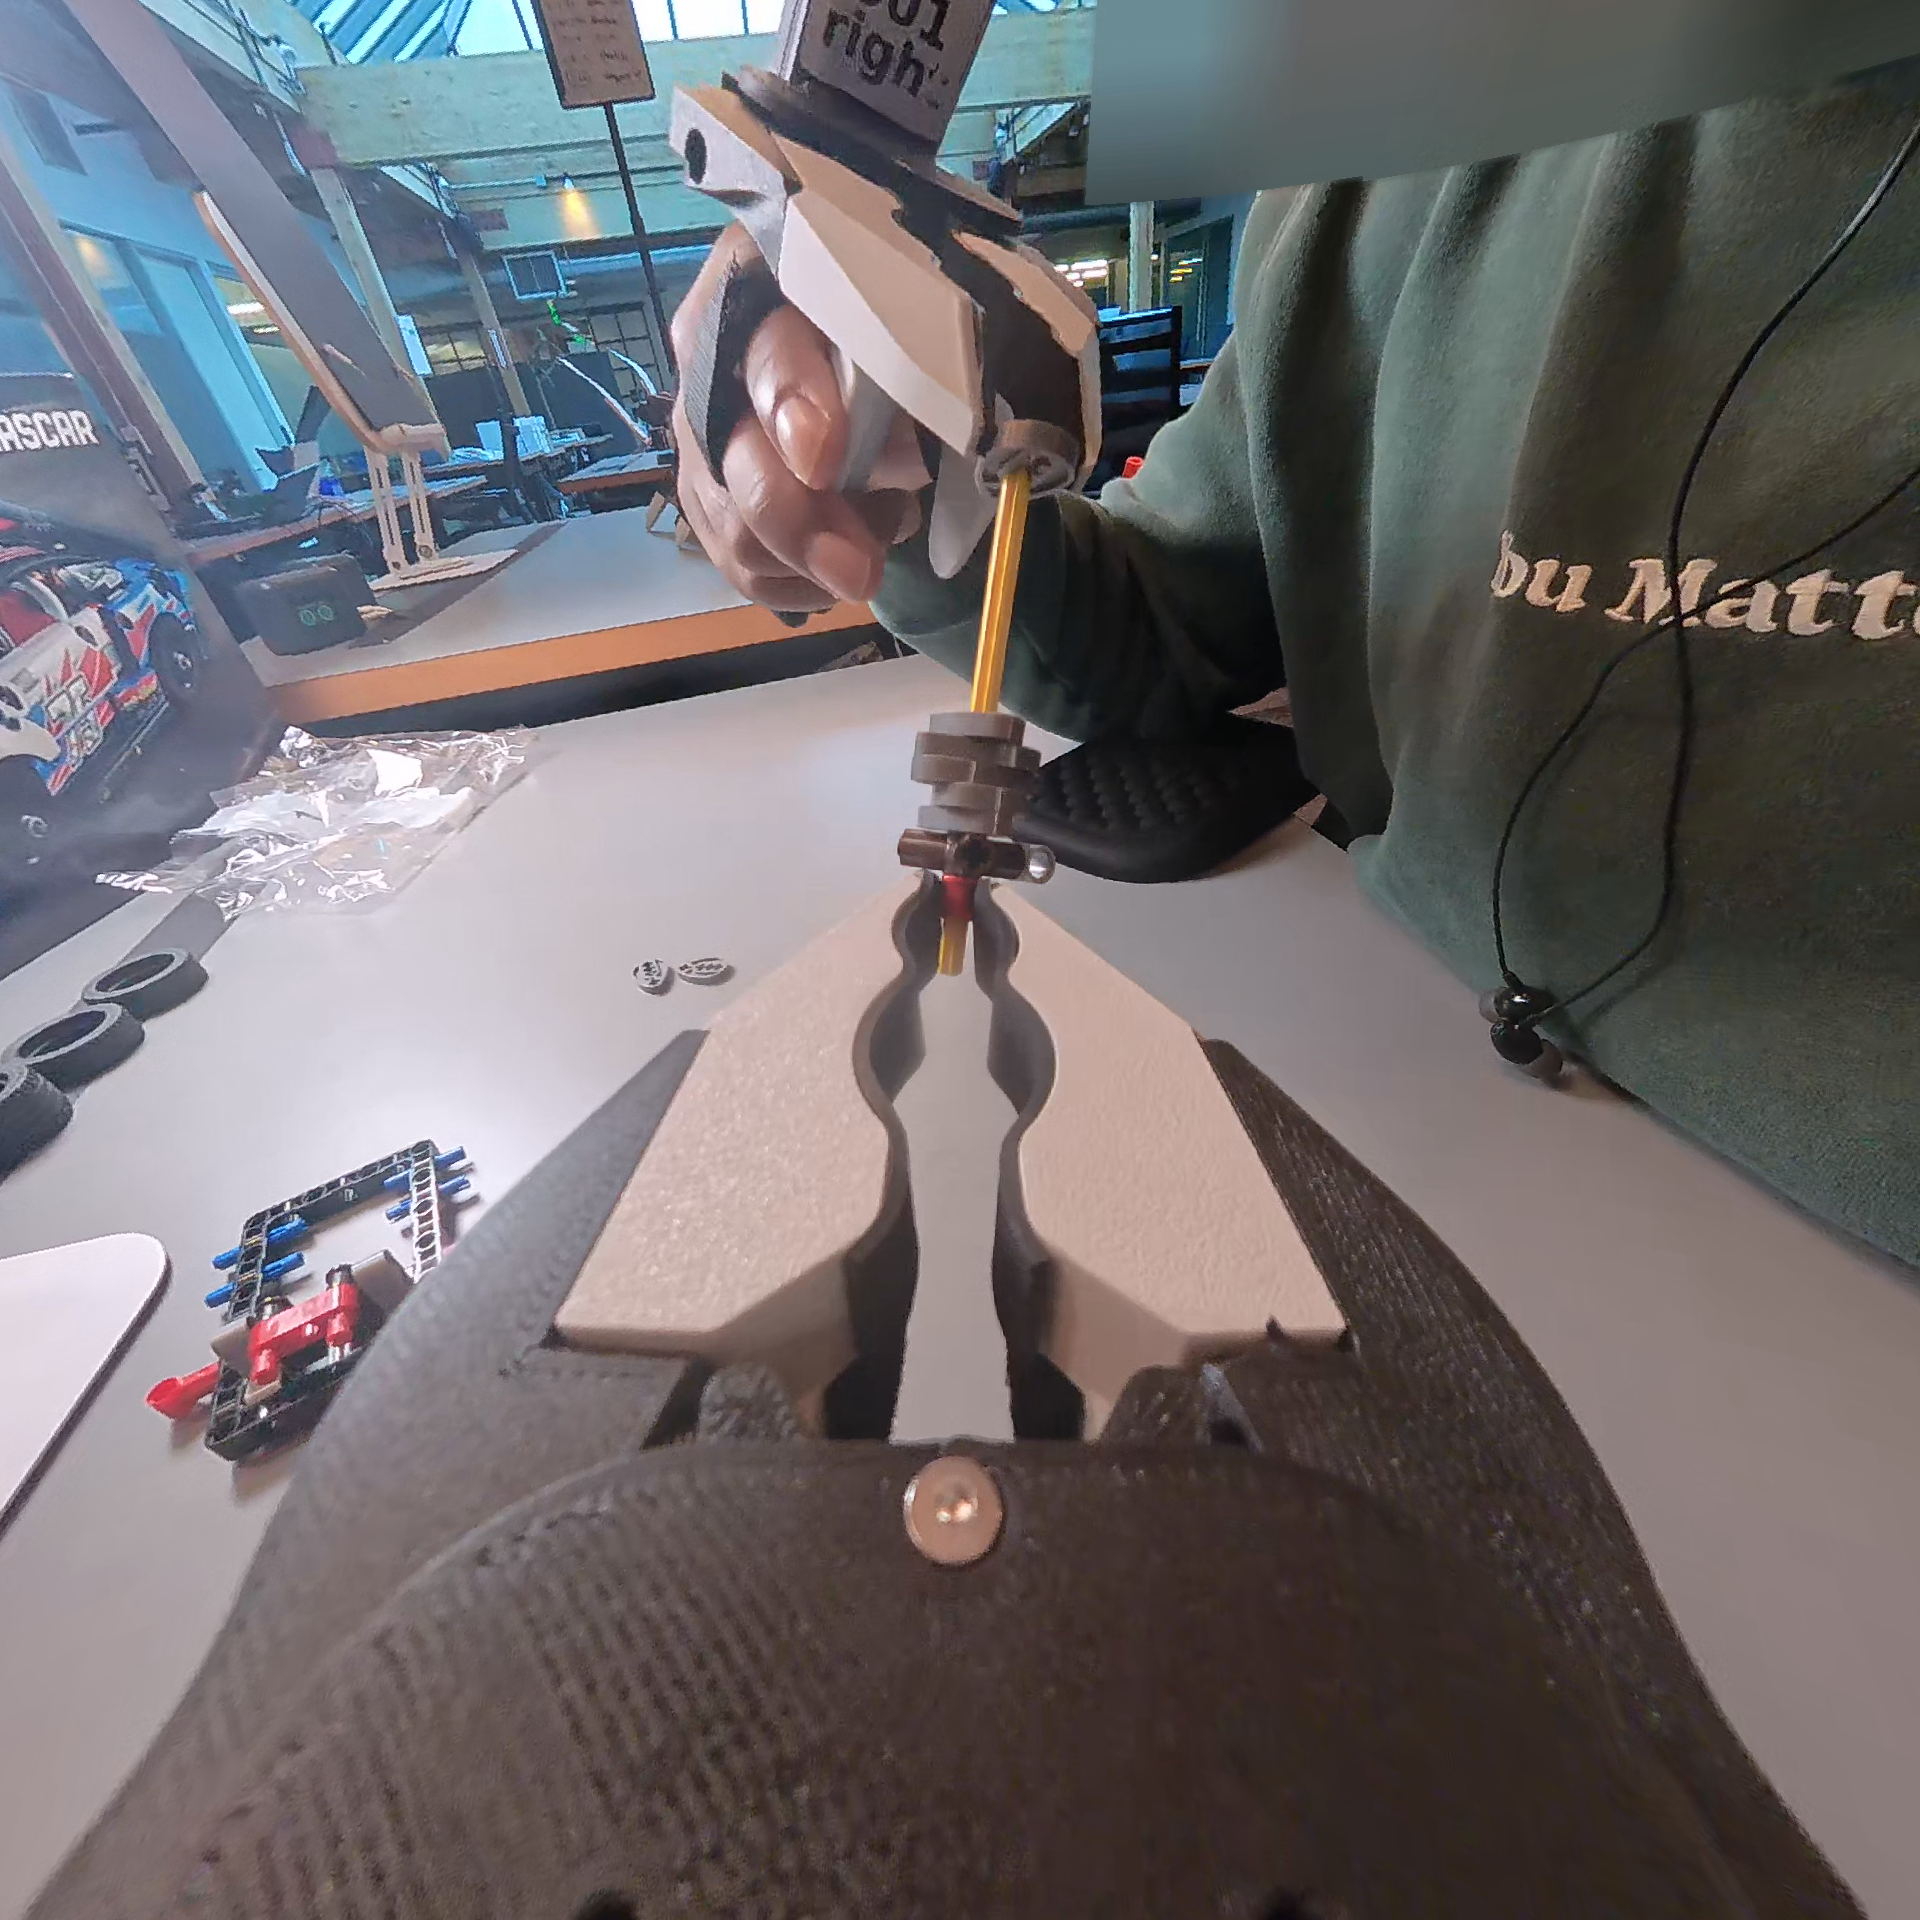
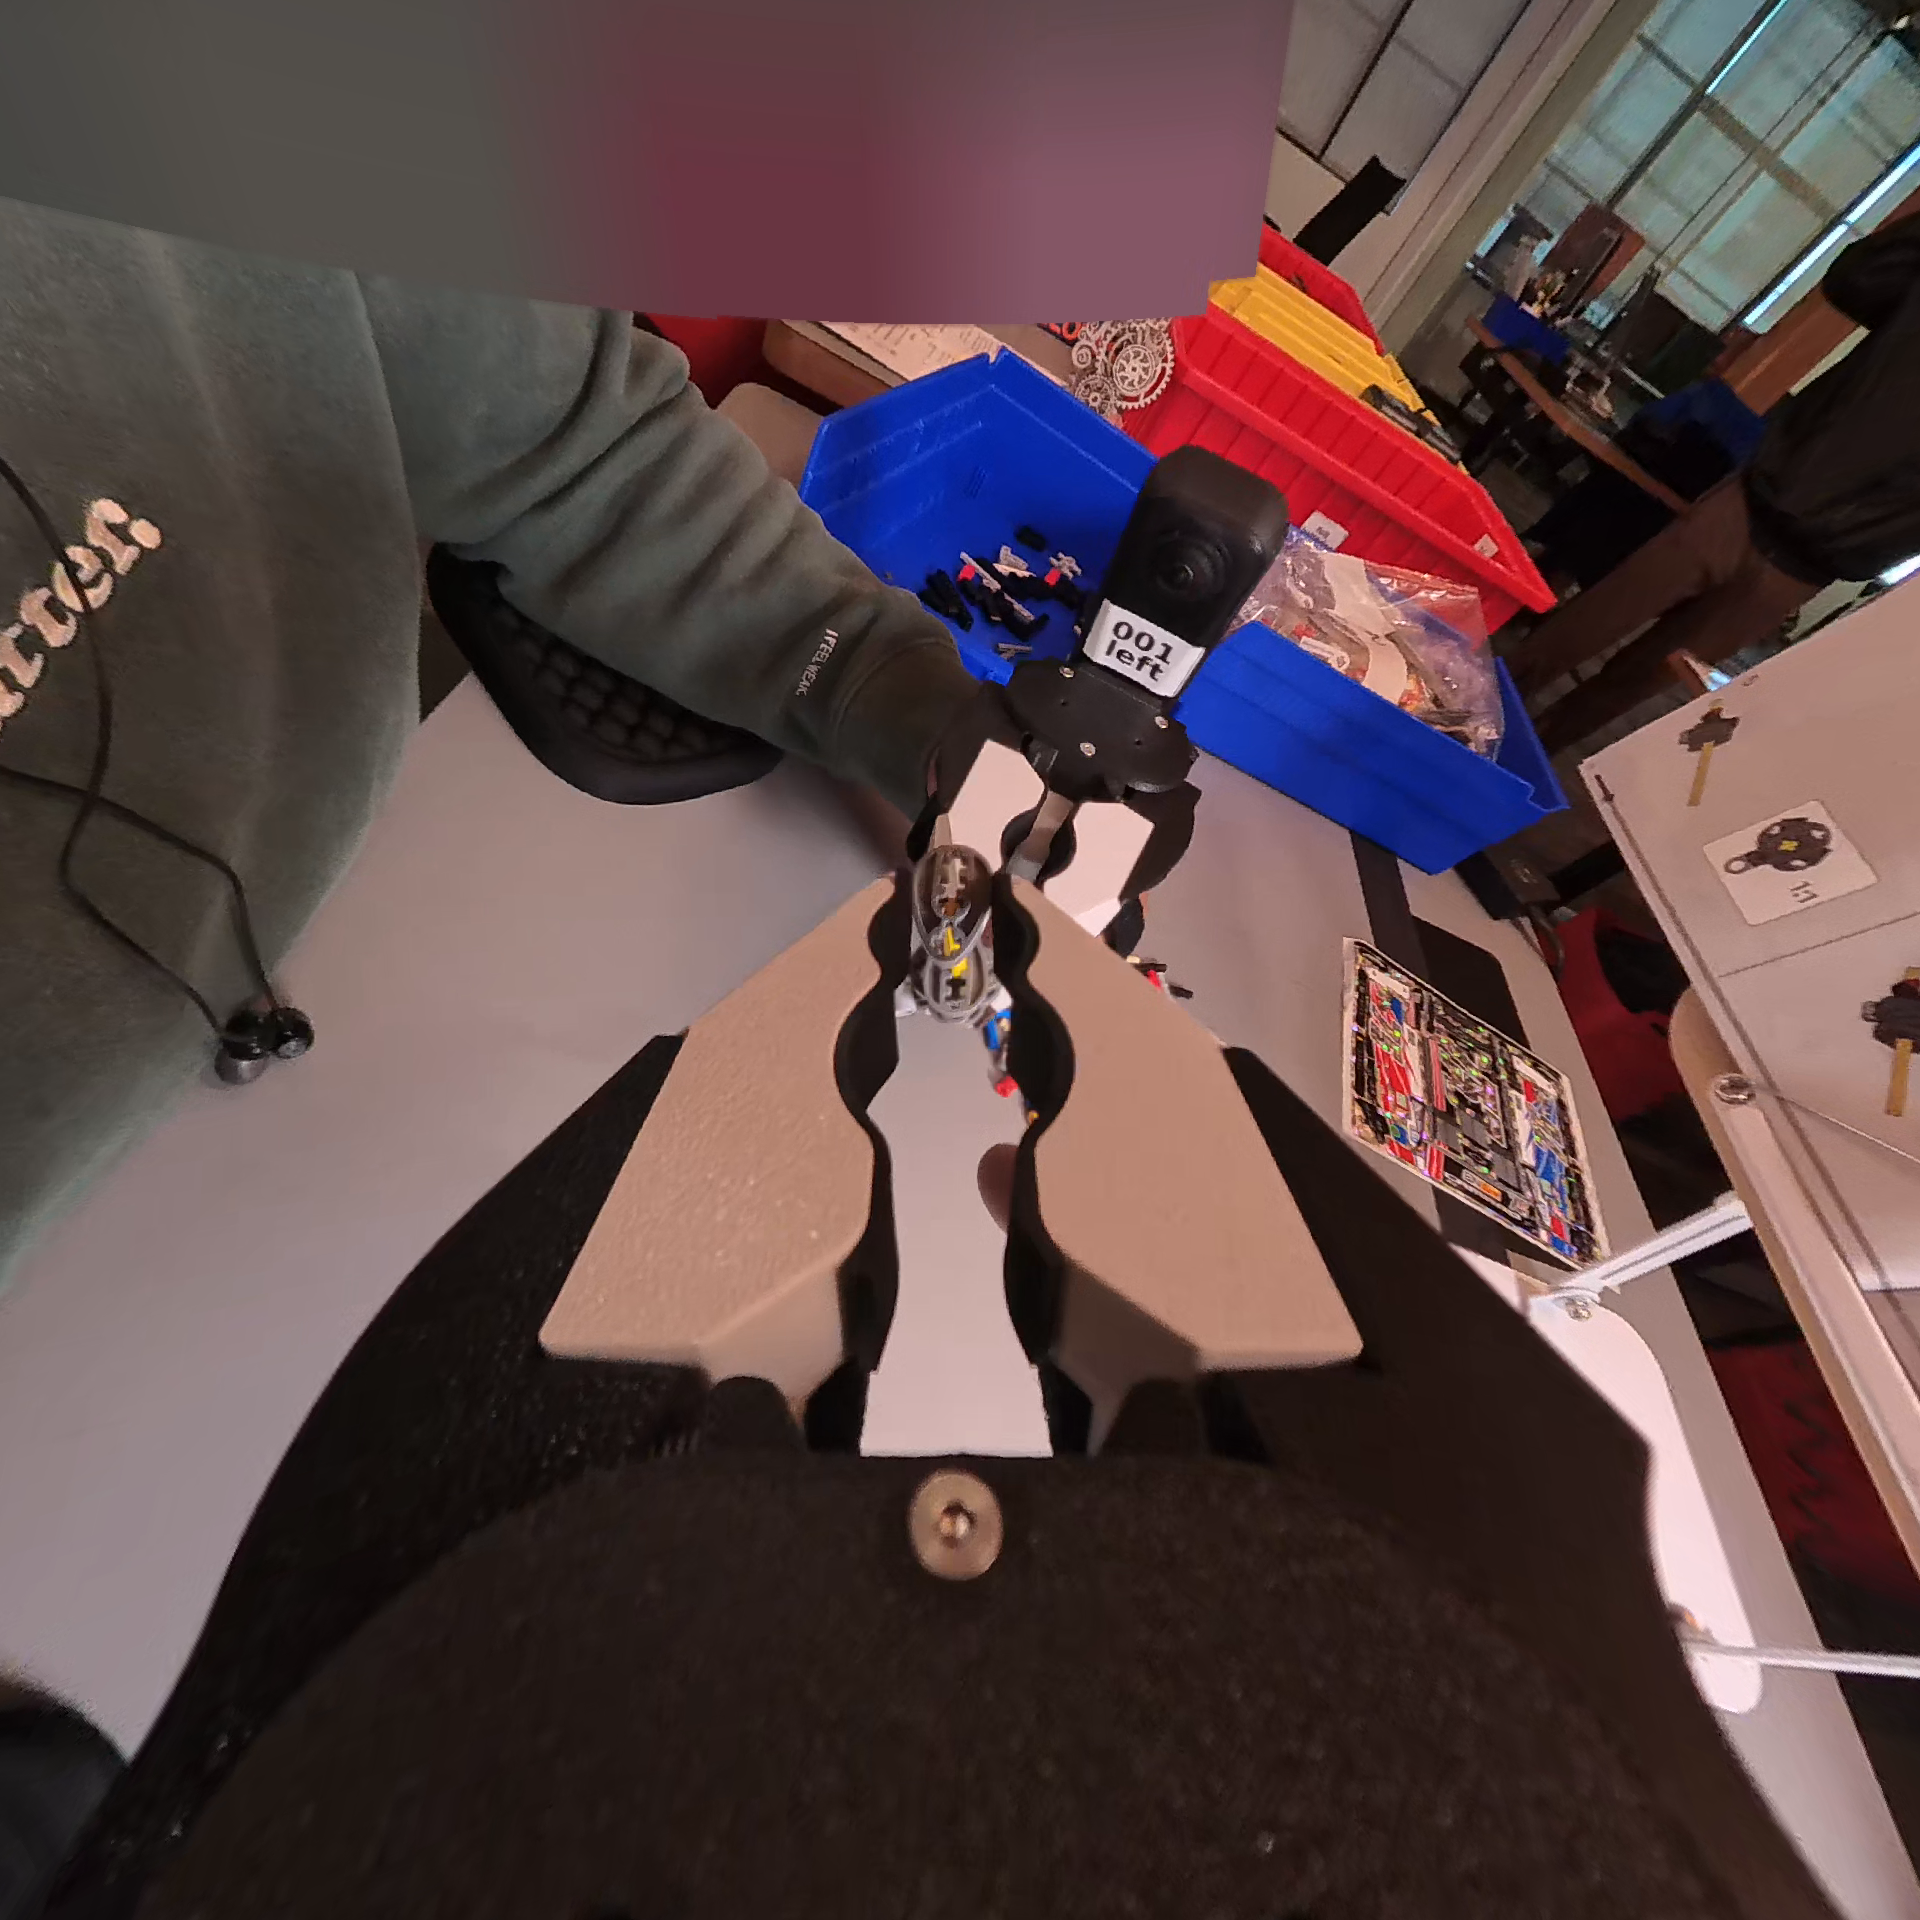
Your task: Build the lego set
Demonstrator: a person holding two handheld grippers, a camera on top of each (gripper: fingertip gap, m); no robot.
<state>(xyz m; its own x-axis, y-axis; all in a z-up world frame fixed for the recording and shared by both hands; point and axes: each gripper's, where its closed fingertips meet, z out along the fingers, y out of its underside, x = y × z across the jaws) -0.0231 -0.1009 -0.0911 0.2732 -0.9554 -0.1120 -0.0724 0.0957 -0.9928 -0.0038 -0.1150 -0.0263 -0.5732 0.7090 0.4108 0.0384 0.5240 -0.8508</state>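
Left gripper (image 1: 956, 914) is clamping the lower end of the yellow axle (image 1: 1000, 592) at frame centre, tips closed on it just below the grey gear stack (image 1: 971, 774). Right gripper (image 1: 1023, 473) is pinching the axle's top end from the upper centre. Axle is sitting nearly upright between both, above the table (image 1: 520, 987). Black frame subassembly (image 1: 312, 1299) is lying at lower left.

Beyond the right claw (image 2: 940, 904), a printed white label (image 2: 1138, 652) sat on the other claw's camera. Pale stitched letters crossed the green sweatshirt (image 1: 1683, 603) right of the left claw (image 1: 961, 899). White lettering marked a box (image 1: 47, 431) far left. A written sign (image 1: 592, 47) stood above.
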